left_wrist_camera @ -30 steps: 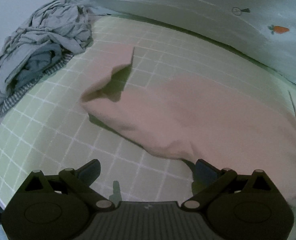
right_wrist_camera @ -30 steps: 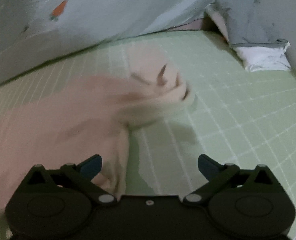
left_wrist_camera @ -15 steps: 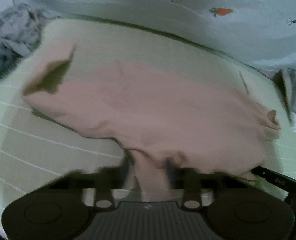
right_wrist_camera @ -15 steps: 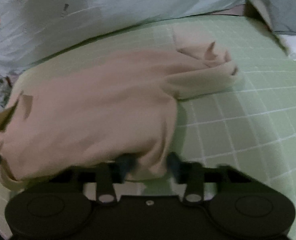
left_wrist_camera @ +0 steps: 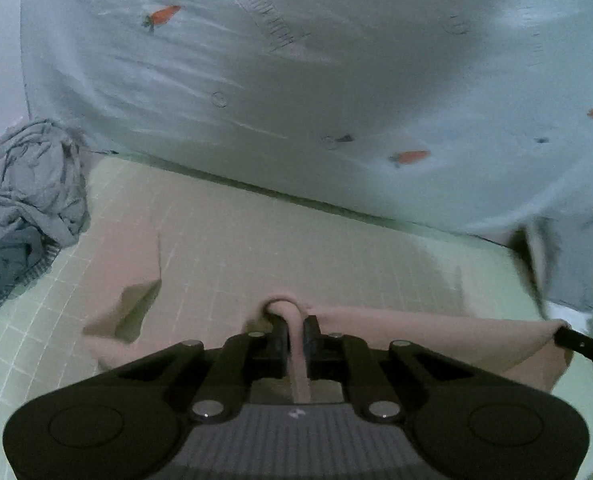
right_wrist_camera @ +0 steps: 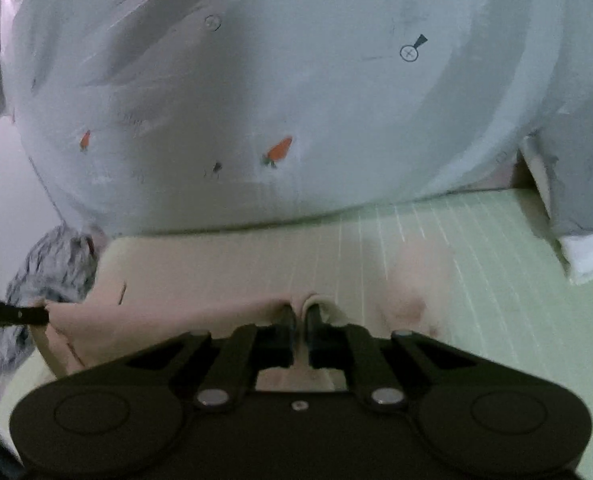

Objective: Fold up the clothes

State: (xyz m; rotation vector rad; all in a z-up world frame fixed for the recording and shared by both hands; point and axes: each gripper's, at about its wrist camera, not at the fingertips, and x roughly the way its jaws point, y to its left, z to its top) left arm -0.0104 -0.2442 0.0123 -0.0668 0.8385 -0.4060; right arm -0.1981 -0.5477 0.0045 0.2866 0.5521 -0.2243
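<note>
While both grippers pinch the same pink garment (left_wrist_camera: 436,332), each wrist view shows a different stretch of it. From the left wrist, the left gripper (left_wrist_camera: 295,330) has its jaws drawn narrow on a rolled fold of the pink cloth, which loops out past the fingertips and runs back between them toward the camera. From there the top edge stretches taut toward 3 o'clock, where the black tip of the right gripper (left_wrist_camera: 584,346) holds the far corner. At 9 o'clock a loose pink flap (left_wrist_camera: 136,280) hangs over the green checked sheet (left_wrist_camera: 36,320) — a part that the right view barely shows.

From the right wrist, the right gripper (right_wrist_camera: 299,320) is closing its jaws on a small bunched fold of the same garment (right_wrist_camera: 168,316); the cloth sits pinched between them. The edge runs toward 9 o'clock to the left gripper's dark tip (right_wrist_camera: 12,315). Only this view shows a blurred pink mass (right_wrist_camera: 412,296) at 2 o'clock, over the green sheet (right_wrist_camera: 536,320), and a white folded item (right_wrist_camera: 588,256) at 3 o'clock.

A pale blue carrot-print fabric (left_wrist_camera: 336,80) fills the upper half of both views. The crumpled grey clothes pile (left_wrist_camera: 28,184) lies at 9 o'clock in the left view — sharper there than its blurred edge (right_wrist_camera: 56,264) in the right.
</note>
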